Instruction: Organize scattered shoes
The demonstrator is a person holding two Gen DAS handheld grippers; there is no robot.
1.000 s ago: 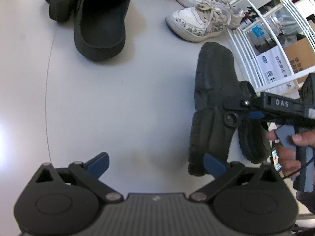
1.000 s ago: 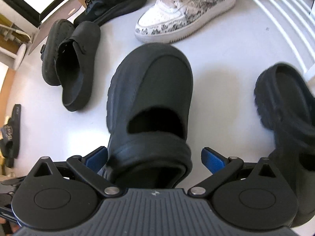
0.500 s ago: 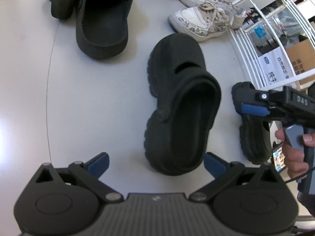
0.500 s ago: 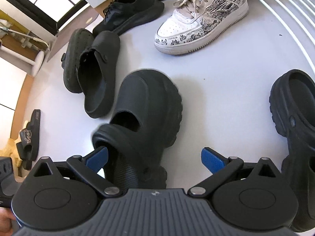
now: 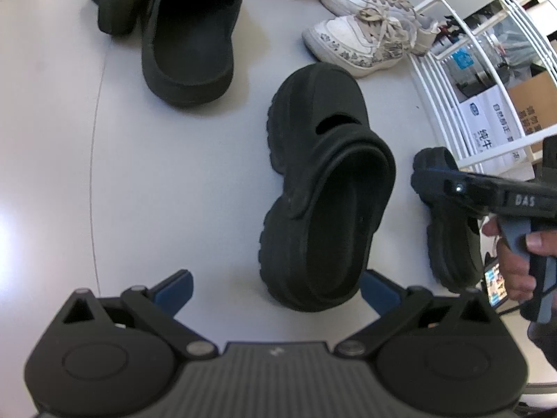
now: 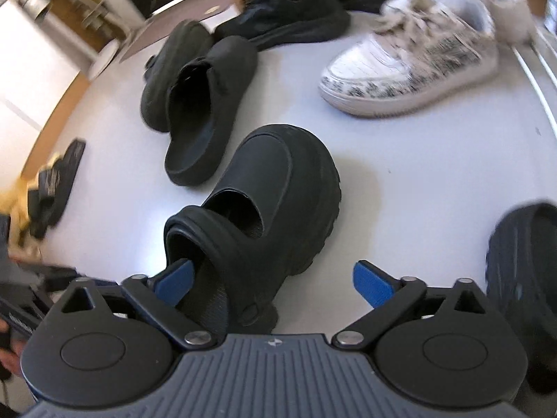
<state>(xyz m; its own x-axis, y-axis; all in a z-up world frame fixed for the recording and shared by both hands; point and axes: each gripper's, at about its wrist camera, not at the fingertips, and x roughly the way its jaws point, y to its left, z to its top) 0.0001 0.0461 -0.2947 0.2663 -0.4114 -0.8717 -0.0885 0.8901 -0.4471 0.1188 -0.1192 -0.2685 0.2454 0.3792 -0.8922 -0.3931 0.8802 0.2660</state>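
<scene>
A chunky black clog [image 5: 323,188] stands on its sole on the pale floor, heel toward me. My left gripper [image 5: 276,291] is open, and the clog's heel lies between its blue fingertips without touching them. In the right wrist view the same clog [image 6: 278,181] fills the middle. My right gripper [image 6: 273,280] is open with its jaws closing. Its left pad sits inside the heel opening by the strap, and its right pad is off the shoe. A matching black clog [image 5: 449,237] lies to the right, partly hidden behind the hand-held right gripper [image 5: 452,188].
A pair of dark slides [image 5: 188,41] lies at the back left. White patterned sneakers [image 5: 355,41] sit beside a white wire rack [image 5: 487,52]. Black lace-up shoes [image 6: 285,17] lie further back, and dark sandals [image 6: 52,188] at the far left.
The black clog went from lying on its side by the right gripper to standing on its sole in front of me. The right gripper rolled and its view tilted.
</scene>
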